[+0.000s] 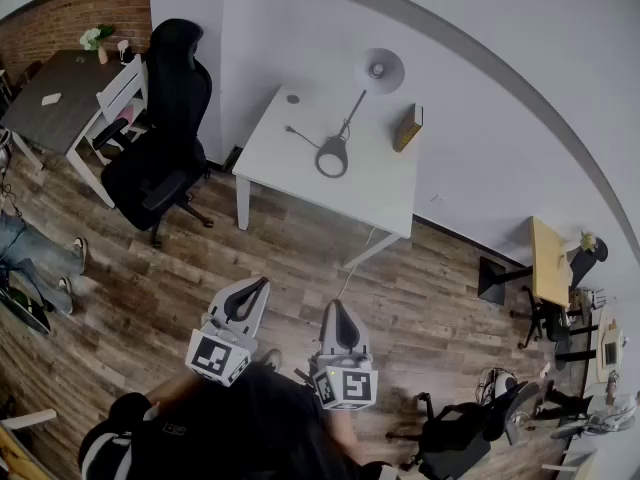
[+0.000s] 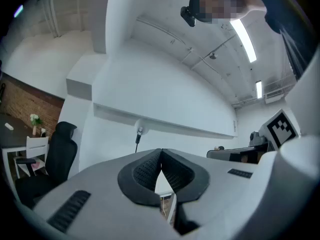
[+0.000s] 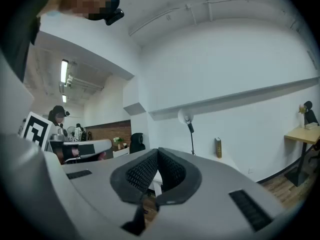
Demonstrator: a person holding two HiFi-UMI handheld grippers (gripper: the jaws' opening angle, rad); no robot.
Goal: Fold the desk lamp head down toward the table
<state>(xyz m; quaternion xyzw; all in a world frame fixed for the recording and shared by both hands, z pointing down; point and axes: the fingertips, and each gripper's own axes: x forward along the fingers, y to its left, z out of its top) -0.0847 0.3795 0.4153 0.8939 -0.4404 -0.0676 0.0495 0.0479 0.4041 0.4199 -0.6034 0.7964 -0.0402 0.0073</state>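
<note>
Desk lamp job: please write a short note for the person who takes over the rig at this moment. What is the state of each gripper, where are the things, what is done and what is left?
Left gripper: shut, empty, over the floor, short of the table.
Right gripper: shut, empty, beside the left one.
Desk lamp: upright on the white table, lamp head raised near the wall. A brown book stands to its right.
Done: nothing, lamp untouched.
Left: approach the table, take the lamp head, fold it down toward the tabletop.
</note>
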